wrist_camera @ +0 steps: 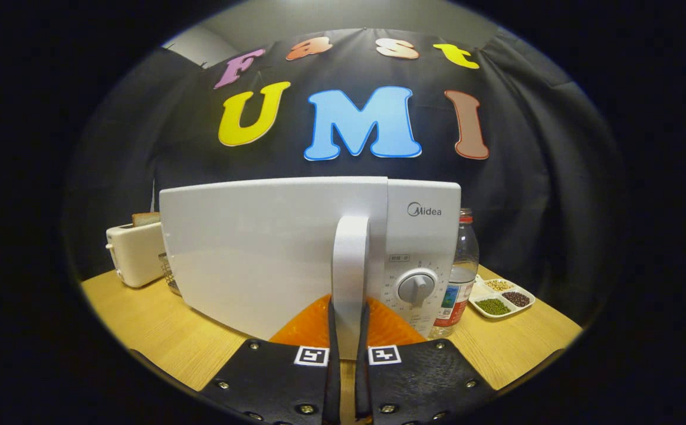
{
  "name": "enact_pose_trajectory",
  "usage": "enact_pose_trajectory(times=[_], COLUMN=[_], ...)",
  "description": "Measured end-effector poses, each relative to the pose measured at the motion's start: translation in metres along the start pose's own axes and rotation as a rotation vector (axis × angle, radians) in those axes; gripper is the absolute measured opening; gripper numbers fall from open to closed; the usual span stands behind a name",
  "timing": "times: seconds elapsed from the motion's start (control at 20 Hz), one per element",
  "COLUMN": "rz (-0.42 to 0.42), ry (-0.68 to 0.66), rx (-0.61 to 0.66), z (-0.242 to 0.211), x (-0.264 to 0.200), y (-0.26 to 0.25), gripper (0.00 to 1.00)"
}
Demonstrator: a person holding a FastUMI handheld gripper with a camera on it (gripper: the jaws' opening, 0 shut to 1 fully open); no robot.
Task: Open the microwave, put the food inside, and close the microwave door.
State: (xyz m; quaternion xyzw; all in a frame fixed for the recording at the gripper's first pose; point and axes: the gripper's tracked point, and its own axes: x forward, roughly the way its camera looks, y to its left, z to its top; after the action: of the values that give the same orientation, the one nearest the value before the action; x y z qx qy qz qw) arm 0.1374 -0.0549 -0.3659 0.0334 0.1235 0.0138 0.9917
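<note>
**Kid:** Since the door looks flat against the microwave (pixel 310 248), are we still doing the first job?

**Helper:** I think so. From the gripper's camera, the gripper (pixel 348 330) is squeezing the tall white handle (pixel 350 277), one finger on each side, closed tight on it. So opening is the step we are doing.

**Kid:** Where is the food?

**Helper:** I am not seeing anything I can call the food. A tray of beans (pixel 502 298) is sitting past the water bottle (pixel 459 274), and a toaster (pixel 135 254) is standing on the other side.

**Kid:** What is coming next?

**Helper:** I am guessing a pull toward us, swinging round, since the hinge looks to be on the toaster side.

**Kid:** Is there room?

**Helper:** The table (pixel 160 330) in front is looking bare, so the door is getting space, but the toaster is standing close to that far edge
</note>
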Motion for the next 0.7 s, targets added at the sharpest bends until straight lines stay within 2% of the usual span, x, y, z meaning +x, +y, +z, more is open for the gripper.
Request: enact_pose_trajectory(times=[0.15,0.55,0.7], rz=[0.101,0.326,0.367], ry=[0.081,0.102,0.112], rx=[0.005,0.007,0.031], z=[-0.009,-0.022,-0.025], x=[-0.039,-0.139,-0.164], y=[0.021,0.113,0.152], gripper=[0.1,0.09,0.09])
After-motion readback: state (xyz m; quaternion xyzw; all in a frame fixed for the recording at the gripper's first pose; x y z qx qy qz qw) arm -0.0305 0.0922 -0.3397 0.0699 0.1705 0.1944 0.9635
